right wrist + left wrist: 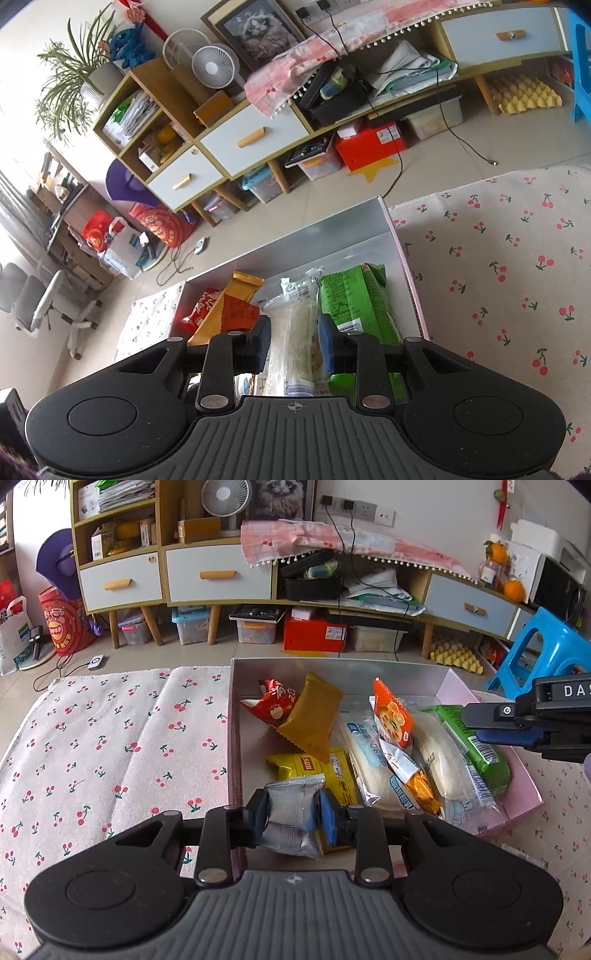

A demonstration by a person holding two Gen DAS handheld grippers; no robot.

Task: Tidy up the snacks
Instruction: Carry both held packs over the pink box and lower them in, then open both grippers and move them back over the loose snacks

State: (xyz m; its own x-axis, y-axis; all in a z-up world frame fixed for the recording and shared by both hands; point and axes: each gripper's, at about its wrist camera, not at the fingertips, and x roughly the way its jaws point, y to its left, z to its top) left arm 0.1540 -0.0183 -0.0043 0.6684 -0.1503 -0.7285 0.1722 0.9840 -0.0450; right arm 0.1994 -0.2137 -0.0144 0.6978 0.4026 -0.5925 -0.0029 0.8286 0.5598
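Note:
A pink box (524, 797) with a silver inside holds several snack packets. My left gripper (291, 812) is shut on a silver packet (291, 819) over the box's near left corner. Beyond it lie a yellow packet (314, 768), a mustard packet (314, 716), a red packet (273, 701), an orange packet (391, 716), clear white-roll packets (369, 768) and a green packet (476, 749). My right gripper (293, 343) stands around a clear packet of white rolls (293, 332), pads touching its sides; the green packet (354, 299) lies to its right. The right gripper also shows in the left wrist view (491, 723).
The box sits on a cherry-print cloth (110, 746), which extends left and right (498, 277) of it. Behind are a tiled floor, a low cabinet with drawers (218, 576), storage bins, a red box (314, 633) and a blue stool (543, 653).

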